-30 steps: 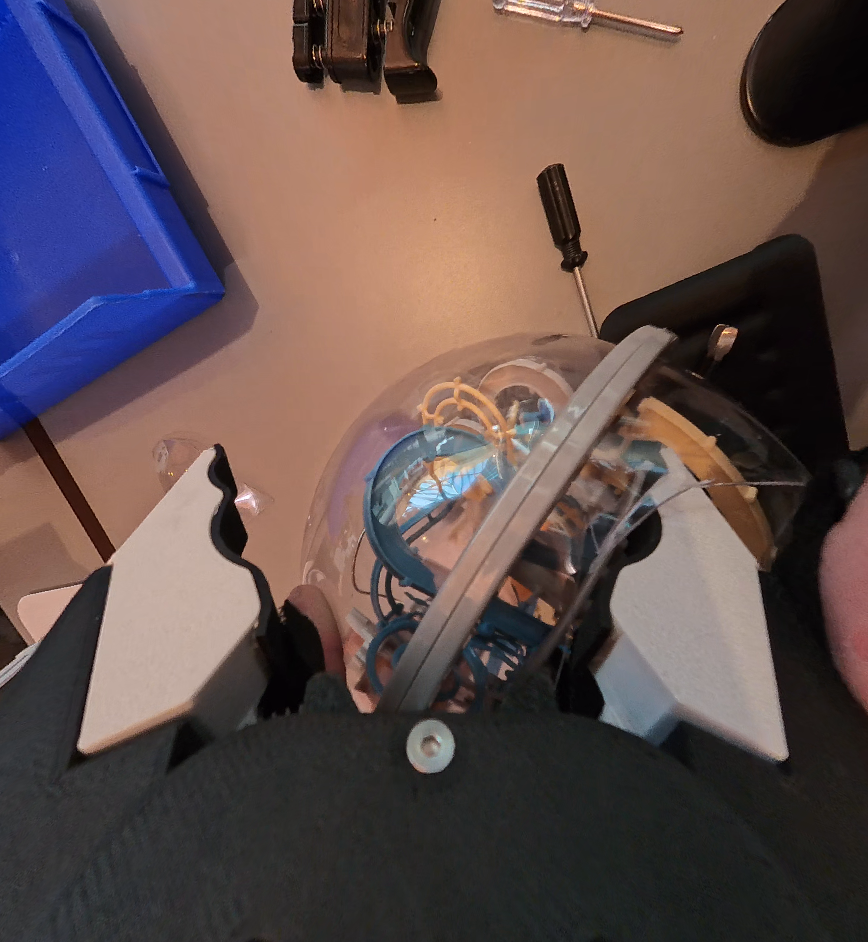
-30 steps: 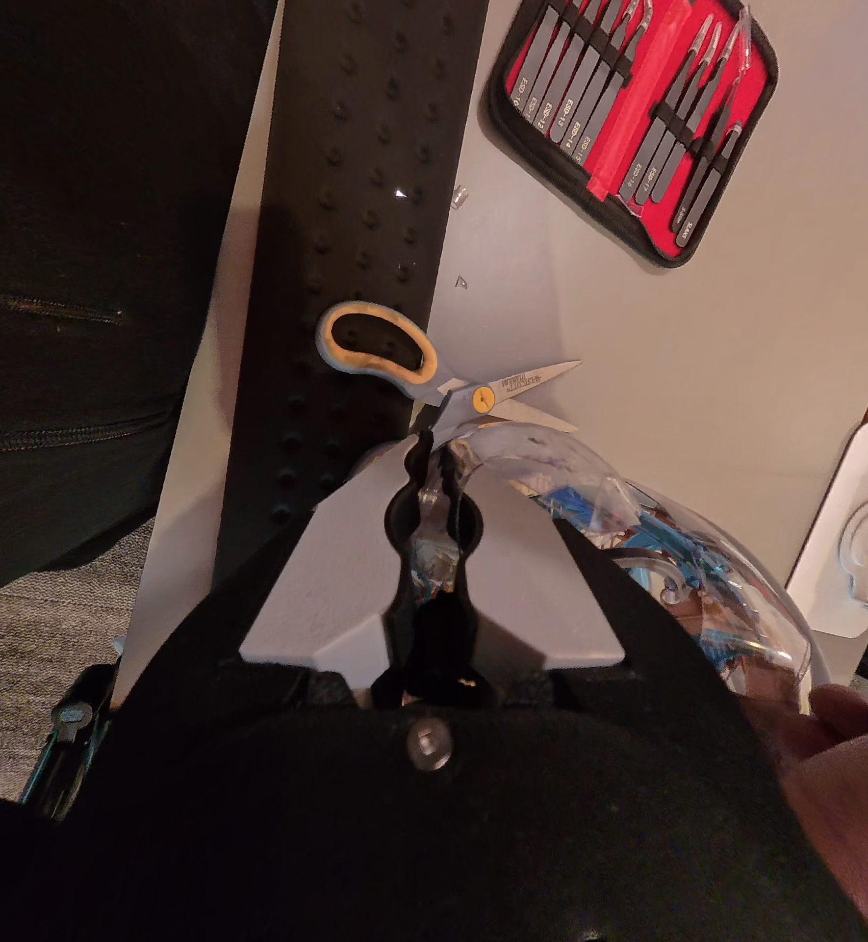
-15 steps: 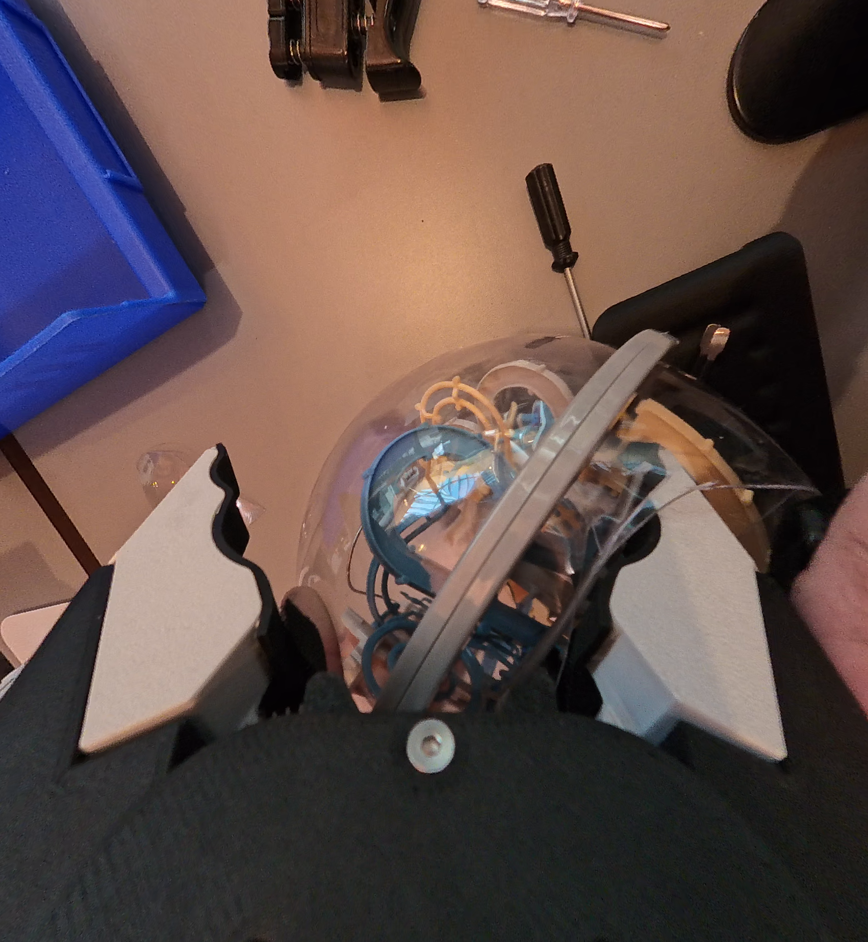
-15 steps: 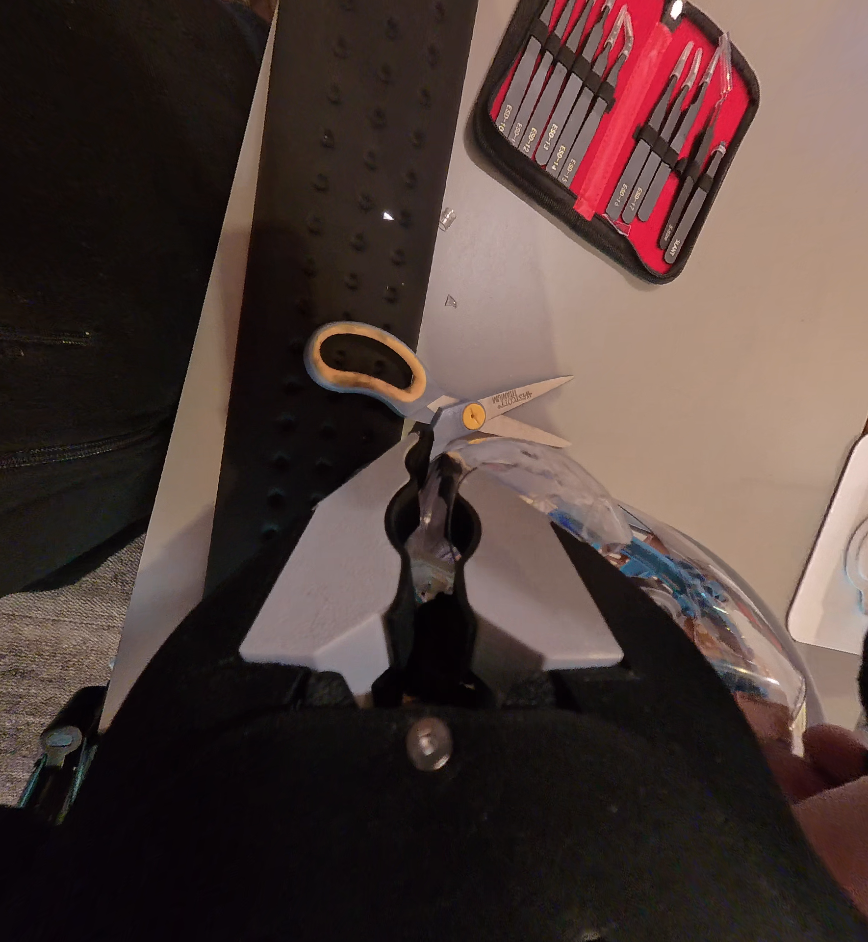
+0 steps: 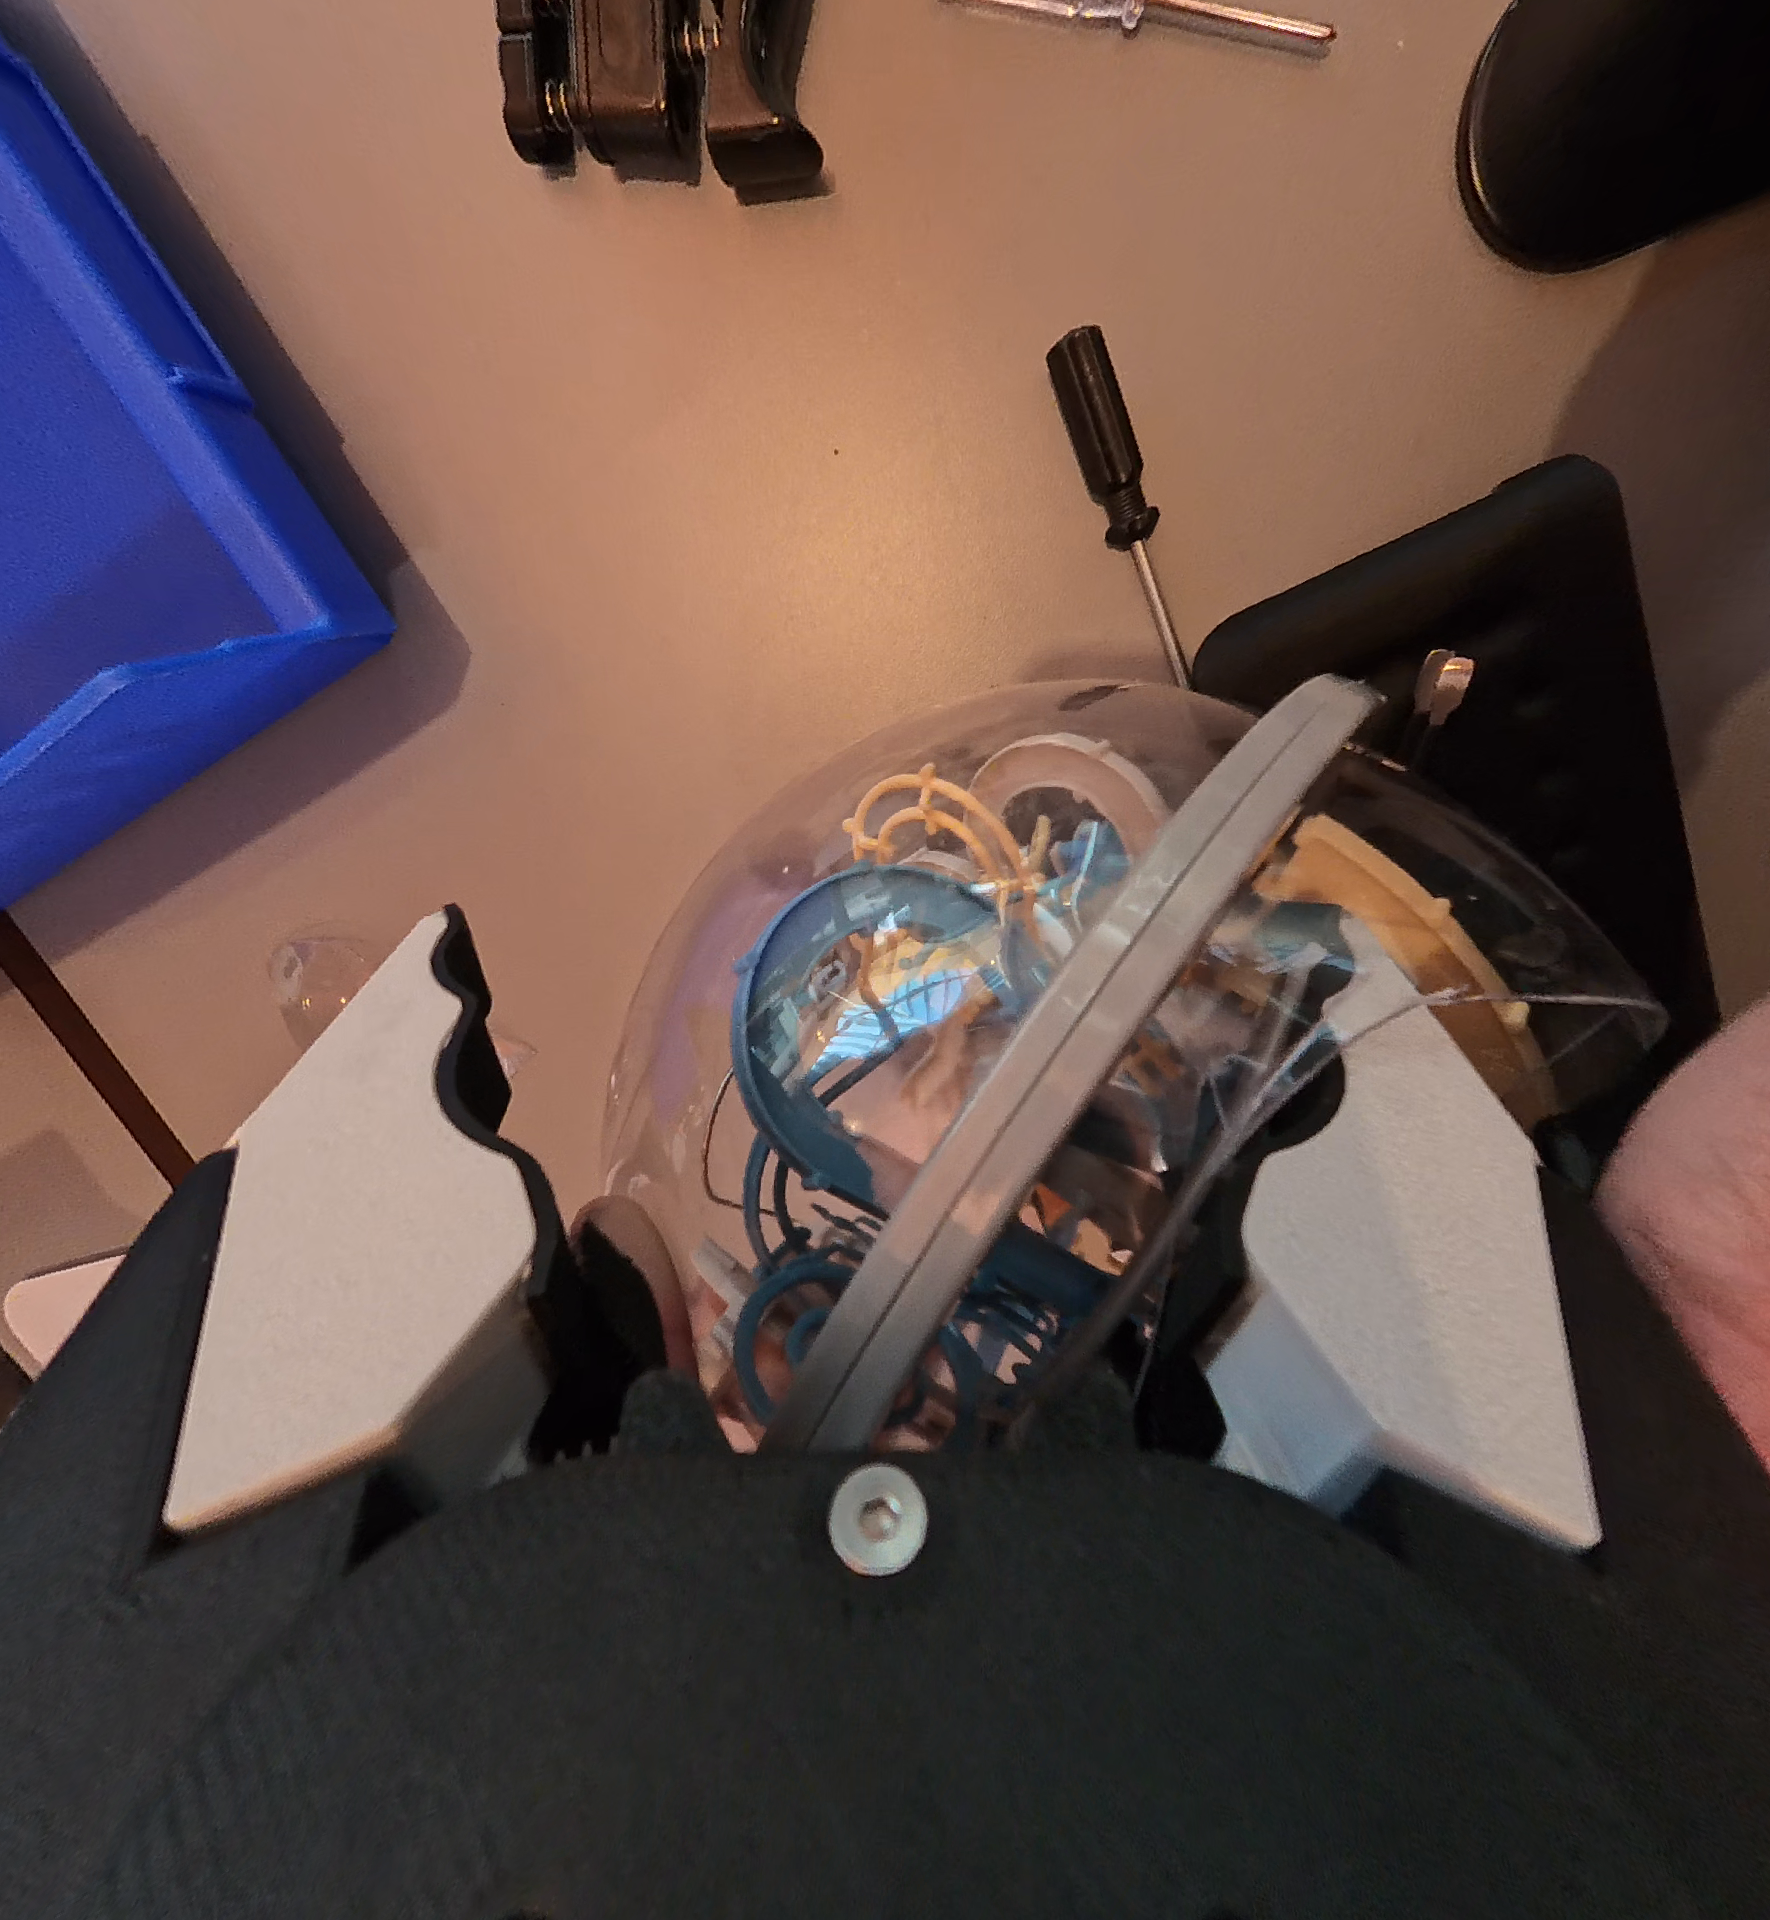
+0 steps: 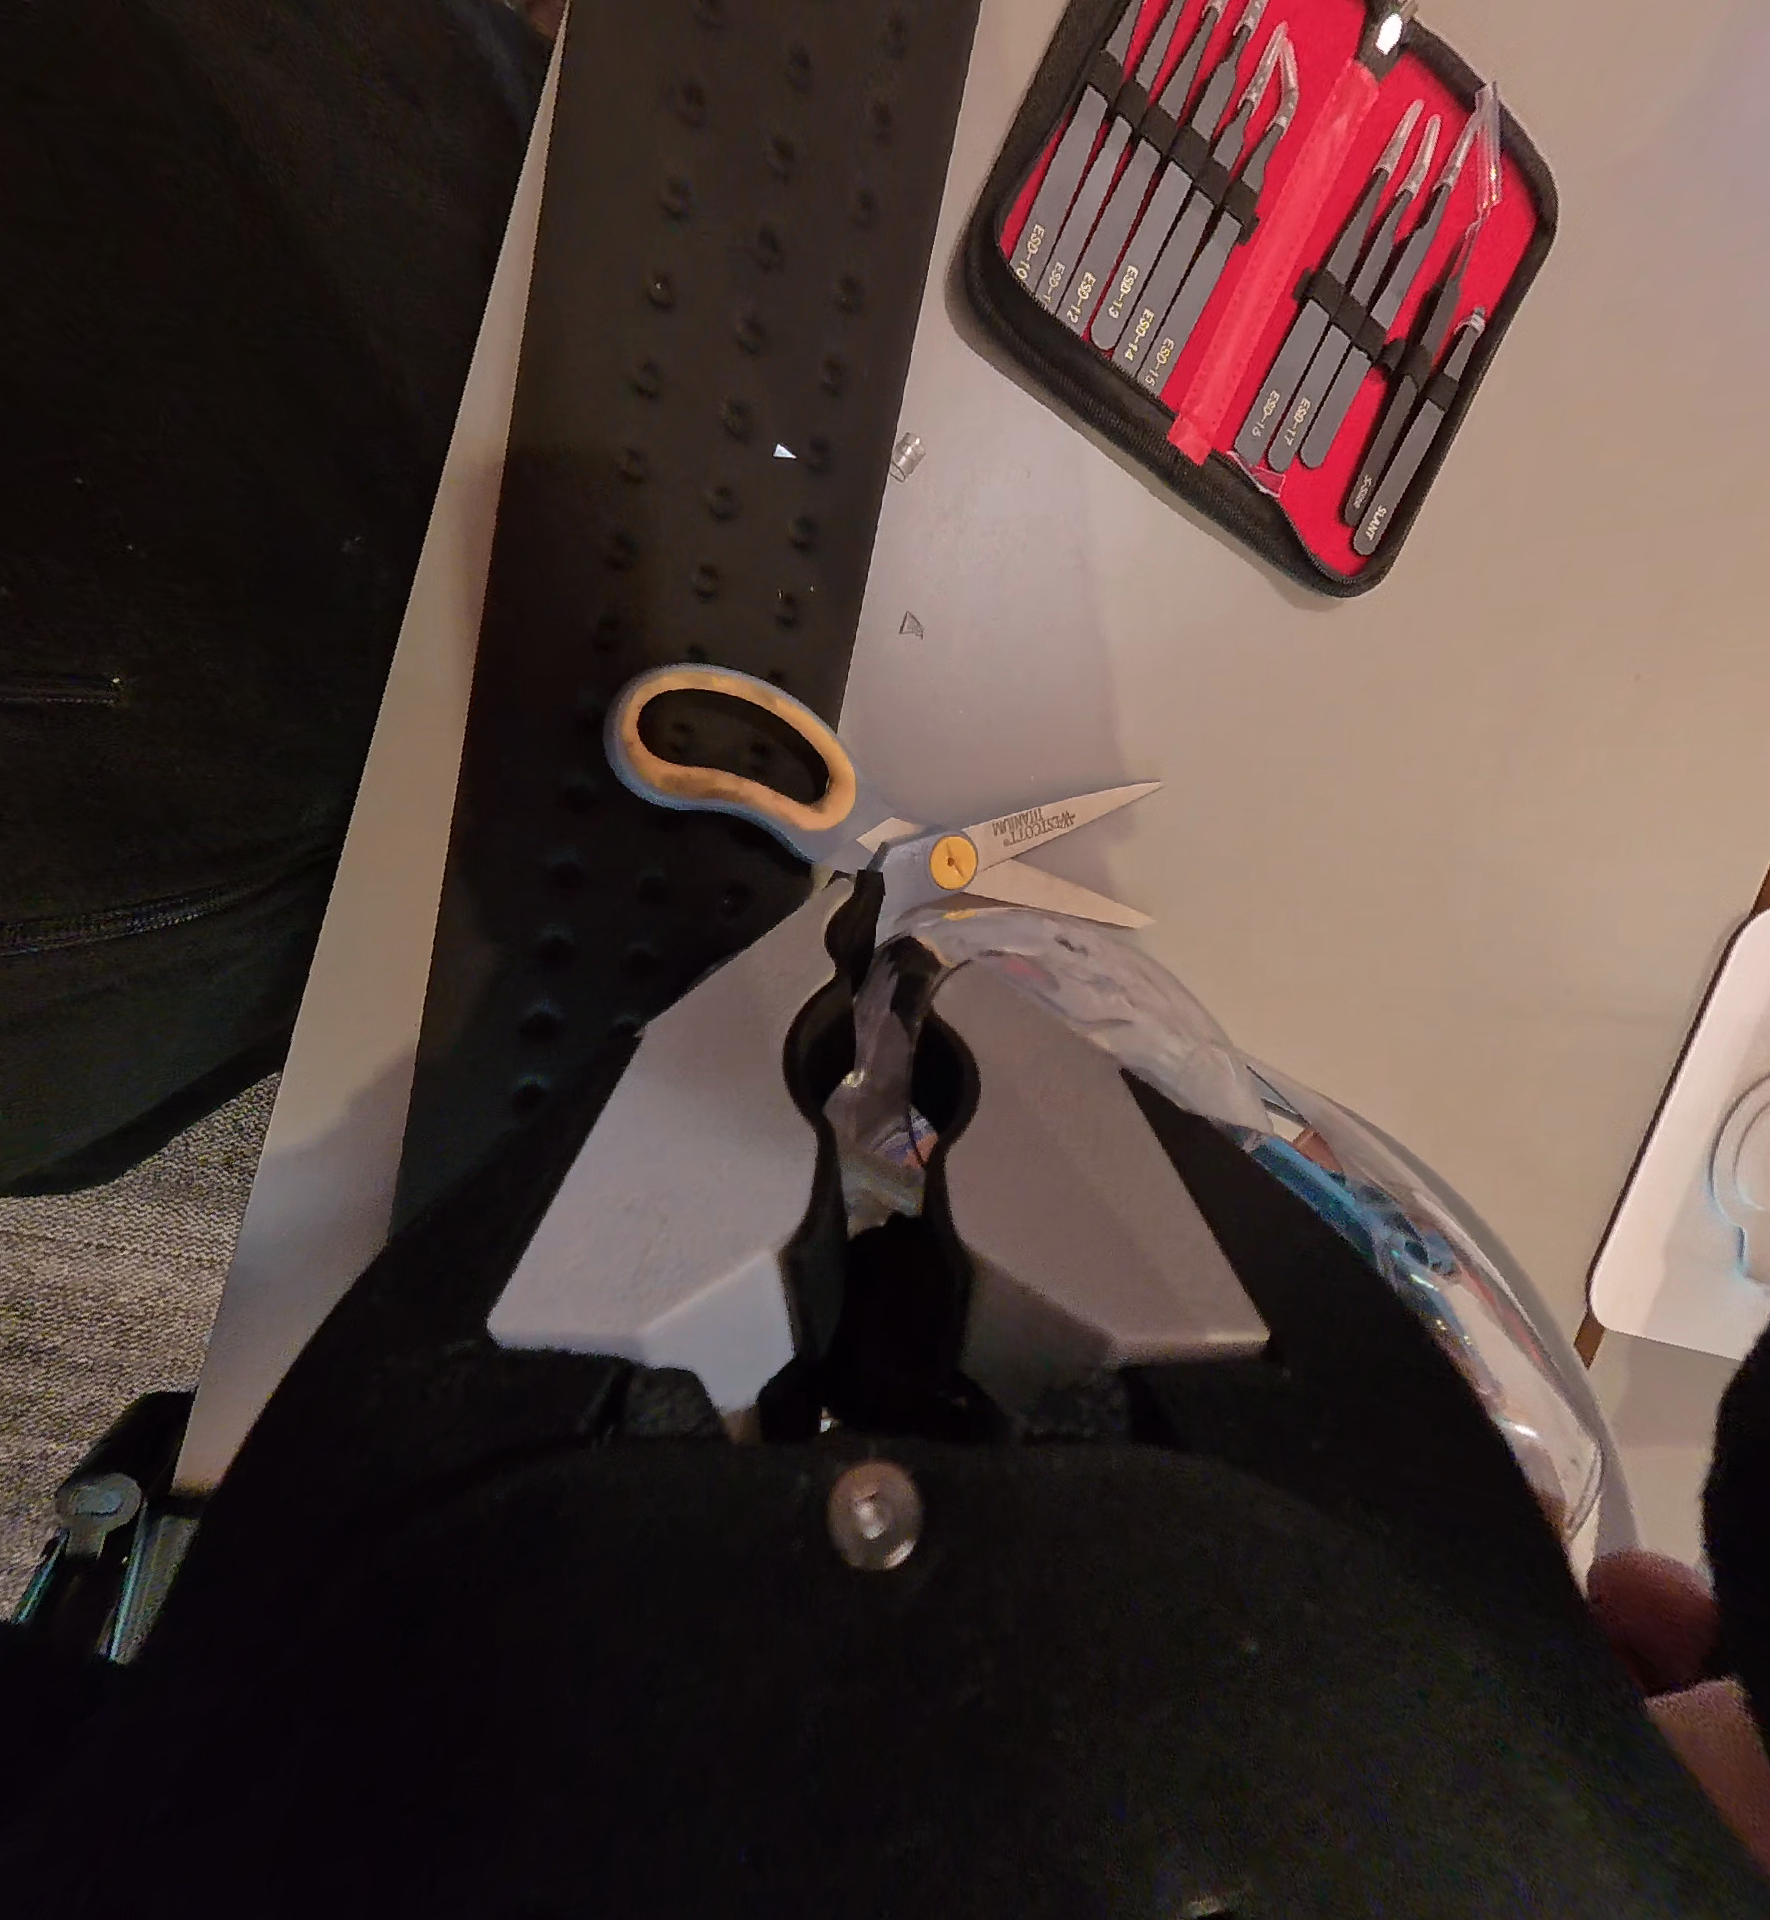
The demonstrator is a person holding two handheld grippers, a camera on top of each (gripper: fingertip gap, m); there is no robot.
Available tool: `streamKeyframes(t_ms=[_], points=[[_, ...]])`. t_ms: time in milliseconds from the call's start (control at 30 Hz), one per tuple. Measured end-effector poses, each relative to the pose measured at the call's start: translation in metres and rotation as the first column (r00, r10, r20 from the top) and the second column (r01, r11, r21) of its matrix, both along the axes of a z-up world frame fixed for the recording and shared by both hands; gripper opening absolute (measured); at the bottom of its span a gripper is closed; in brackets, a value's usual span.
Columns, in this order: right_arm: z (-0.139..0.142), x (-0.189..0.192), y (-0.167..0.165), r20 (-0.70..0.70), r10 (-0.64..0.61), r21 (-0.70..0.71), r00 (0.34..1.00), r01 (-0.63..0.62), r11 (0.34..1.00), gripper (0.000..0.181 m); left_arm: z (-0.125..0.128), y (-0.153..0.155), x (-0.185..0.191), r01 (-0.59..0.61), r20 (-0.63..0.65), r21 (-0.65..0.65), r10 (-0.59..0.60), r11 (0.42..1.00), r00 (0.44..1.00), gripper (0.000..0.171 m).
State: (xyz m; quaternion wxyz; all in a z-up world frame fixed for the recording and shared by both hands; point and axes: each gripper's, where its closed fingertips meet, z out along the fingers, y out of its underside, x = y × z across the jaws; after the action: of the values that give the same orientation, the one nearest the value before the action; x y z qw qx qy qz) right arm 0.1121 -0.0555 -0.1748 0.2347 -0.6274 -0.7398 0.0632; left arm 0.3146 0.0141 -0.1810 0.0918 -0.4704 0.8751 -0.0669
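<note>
A clear plastic sphere with a grey ring around it and blue and tan tracks inside sits between the fingers of my left gripper. The jaws stand wide. The left finger is a small gap away from the sphere, and the right finger lies behind its cracked shell. My right gripper is shut on a torn edge of the clear shell, just below a pair of grey and yellow scissors. The sphere also shows in the right wrist view.
A blue bin, a black screwdriver, a clear-handled screwdriver and a black clamp lie on the table. A black studded mat, a red tweezers case and a white tray are nearby. A person's hand is at the right. The red tweezers case lies some 25 centimetres from my right tips, 40 centimetres from my left tips.
Both grippers and the sphere have drifted slightly over the table. The right gripper stays shut on the shell edge, with more clear plastic drawn between its fingers.
</note>
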Motion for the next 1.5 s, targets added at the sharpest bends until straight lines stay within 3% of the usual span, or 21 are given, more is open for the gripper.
streamKeyframes(t_ms=[367, 400, 433, 633, 900, 967, 1067, 1233, 1400, 1500], points=[[-0.001, -0.006, 0.008, 0.023, -0.022, -0.015, 0.999, 0.023, 1.000, 0.000, -0.003, -0.003, 0.002, 0.041, -0.044, 0.003, -0.041, 0.999, 0.998, 0.148], [-0.001, -0.008, 0.011, 0.023, -0.029, -0.016, 0.999, 0.029, 0.999, 0.000, -0.005, -0.007, 0.007, 0.148, -0.045, -0.022, -0.149, 0.989, 0.988, 0.152], [-0.001, -0.011, 0.016, 0.014, -0.040, -0.016, 0.999, 0.040, 0.999, 0.000, -0.009, -0.008, 0.001, 0.178, -0.130, -0.022, -0.180, 0.984, 0.975, 0.148], [0.001, -0.004, 0.016, 0.025, -0.079, 0.022, 0.997, 0.078, 0.997, 0.000, -0.003, -0.006, -0.007, 0.172, -0.071, -0.015, -0.173, 0.985, 0.982, 0.152], [0.013, 0.021, -0.002, -0.147, -0.131, 0.045, 0.981, 0.138, 0.989, 0.007, -0.002, 0.024, -0.023, -0.120, -0.050, -0.055, 0.118, 0.991, 0.992, 0.138], [0.017, 0.028, -0.002, -0.195, -0.139, 0.047, 0.971, 0.151, 0.987, 0.010, -0.004, 0.037, -0.025, -0.226, -0.077, -0.050, 0.222, 0.973, 0.972, 0.146], [0.024, 0.044, 0.001, -0.240, -0.171, 0.053, 0.955, 0.189, 0.981, 0.020, -0.008, 0.049, -0.029, -0.341, -0.127, -0.070, 0.331, 0.937, 0.935, 0.143], [0.027, 0.053, -0.001, -0.284, -0.227, -0.025, 0.932, 0.229, 0.973, 0.021, -0.011, 0.046, -0.027, -0.376, -0.175, -0.066, 0.360, 0.924, 0.916, 0.139], [0.054, 0.078, 0.010, -0.323, -0.351, 0.032, 0.879, 0.380, 0.924, 0.049, -0.021, 0.042, -0.037, -0.476, -0.290, -0.093, 0.434, 0.874, 0.853, 0.138], [0.066, 0.085, 0.011, -0.341, -0.391, 0.042, 0.855, 0.429, 0.902, 0.055, -0.024, 0.043, -0.038, -0.529, -0.349, -0.115, 0.464, 0.841, 0.814, 0.131]])
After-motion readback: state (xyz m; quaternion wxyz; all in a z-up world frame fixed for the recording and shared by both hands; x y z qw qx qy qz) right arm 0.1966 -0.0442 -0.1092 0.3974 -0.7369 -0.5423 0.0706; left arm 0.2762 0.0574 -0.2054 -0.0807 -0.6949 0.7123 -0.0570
